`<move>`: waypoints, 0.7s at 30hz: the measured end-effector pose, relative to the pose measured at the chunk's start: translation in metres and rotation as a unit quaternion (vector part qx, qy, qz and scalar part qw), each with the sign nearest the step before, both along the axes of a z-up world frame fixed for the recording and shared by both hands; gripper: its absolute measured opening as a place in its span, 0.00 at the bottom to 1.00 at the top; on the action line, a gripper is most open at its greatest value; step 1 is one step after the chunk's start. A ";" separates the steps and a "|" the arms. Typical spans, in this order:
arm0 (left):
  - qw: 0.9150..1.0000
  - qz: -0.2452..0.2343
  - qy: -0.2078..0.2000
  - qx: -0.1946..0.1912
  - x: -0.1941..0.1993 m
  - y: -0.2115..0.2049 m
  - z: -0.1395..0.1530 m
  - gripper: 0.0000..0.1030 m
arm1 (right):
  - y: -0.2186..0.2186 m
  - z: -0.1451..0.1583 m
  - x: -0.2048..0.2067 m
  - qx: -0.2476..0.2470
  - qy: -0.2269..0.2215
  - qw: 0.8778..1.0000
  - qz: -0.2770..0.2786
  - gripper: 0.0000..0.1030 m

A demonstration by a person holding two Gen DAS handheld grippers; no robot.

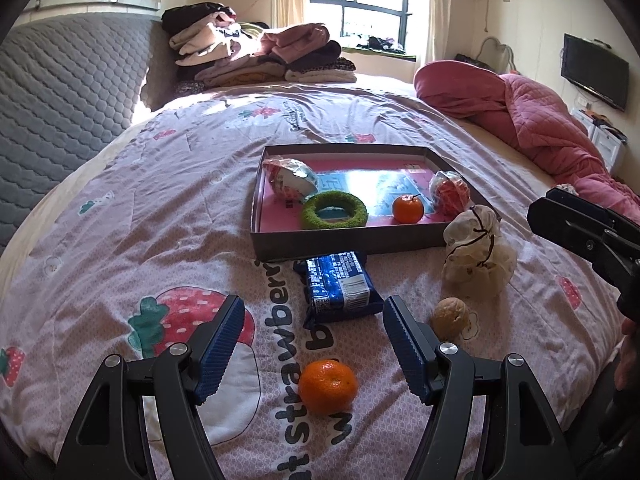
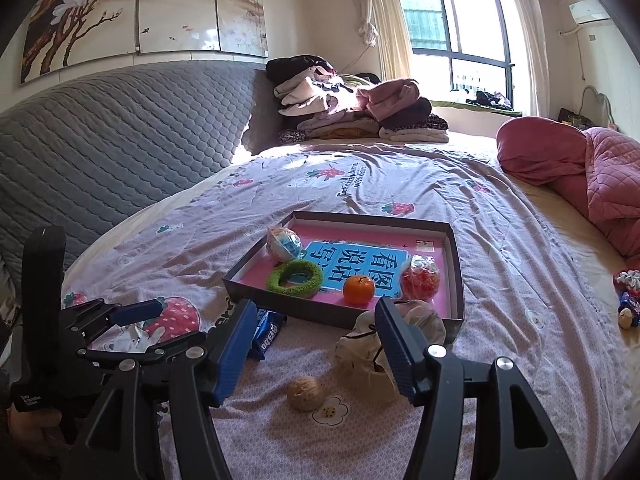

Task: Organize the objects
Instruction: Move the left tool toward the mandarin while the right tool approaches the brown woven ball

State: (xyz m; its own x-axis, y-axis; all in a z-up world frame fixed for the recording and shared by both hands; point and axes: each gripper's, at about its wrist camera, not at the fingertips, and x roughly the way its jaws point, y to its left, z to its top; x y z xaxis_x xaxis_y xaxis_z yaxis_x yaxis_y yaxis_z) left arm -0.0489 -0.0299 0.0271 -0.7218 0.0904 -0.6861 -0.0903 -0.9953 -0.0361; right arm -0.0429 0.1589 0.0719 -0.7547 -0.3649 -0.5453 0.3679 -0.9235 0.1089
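A shallow dark box (image 1: pixel 344 238) (image 2: pixel 457 248) with a pink floor lies on the bed. It holds a green ring (image 1: pixel 334 210) (image 2: pixel 295 276), a tangerine (image 1: pixel 407 208) (image 2: pixel 359 289) and two wrapped balls (image 1: pixel 291 179) (image 1: pixel 449 192). In front of it lie a blue snack pack (image 1: pixel 340 286) (image 2: pixel 267 330), a white drawstring pouch (image 1: pixel 478 252) (image 2: pixel 360 356), a walnut (image 1: pixel 449 317) (image 2: pixel 305 393) and a second tangerine (image 1: pixel 327 386). My left gripper (image 1: pixel 314 334) is open and empty above the snack pack and the near tangerine. My right gripper (image 2: pixel 316 340) is open and empty over the pouch and walnut.
The strawberry-print quilt (image 1: pixel 160 216) covers the bed. A pile of folded clothes (image 1: pixel 256 54) sits at the far end, a pink quilted blanket (image 1: pixel 532 116) at the right. A grey padded headboard (image 2: pixel 100 140) is on the left. Small items (image 2: pixel 626 300) lie at the right bed edge.
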 end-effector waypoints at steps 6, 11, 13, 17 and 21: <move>1.000 -0.003 -0.011 0.000 -0.001 0.001 -0.004 0.71 | -0.003 -0.012 -0.001 0.010 -0.019 1.000 0.002 0.59; 1.000 0.000 -0.020 0.002 -0.001 0.000 -0.008 0.71 | -0.008 -0.024 -0.003 0.018 -0.039 0.999 0.005 0.59; 1.000 0.001 -0.023 -0.001 -0.001 0.001 -0.010 0.71 | -0.011 -0.028 -0.003 0.020 -0.046 0.999 0.007 0.59; 1.000 -0.003 -0.030 -0.002 0.000 0.003 -0.014 0.71 | -0.014 -0.035 -0.002 0.024 -0.053 0.998 0.005 0.59; 0.999 -0.007 -0.036 -0.005 0.001 0.005 -0.018 0.71 | -0.014 -0.041 -0.002 0.027 -0.060 0.998 0.002 0.59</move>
